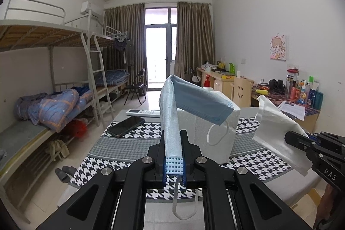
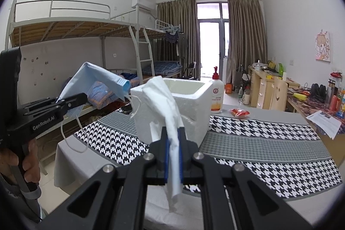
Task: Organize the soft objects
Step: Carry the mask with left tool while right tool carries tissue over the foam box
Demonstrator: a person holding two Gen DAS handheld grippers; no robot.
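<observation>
Grippers both pinched tight on soft stuff. Left gripper [image 1: 174,139] holds folded light-blue paper face mask [image 1: 200,102] up in air, ear loops hanging. Right gripper [image 2: 173,139] holds crumpled white tissue [image 2: 166,105], drooping, in front of white foam box [image 2: 194,100] w/ open top. Box sits on black-white checked table [image 2: 258,143]. Pump bottle [image 2: 216,94] behind box.
</observation>
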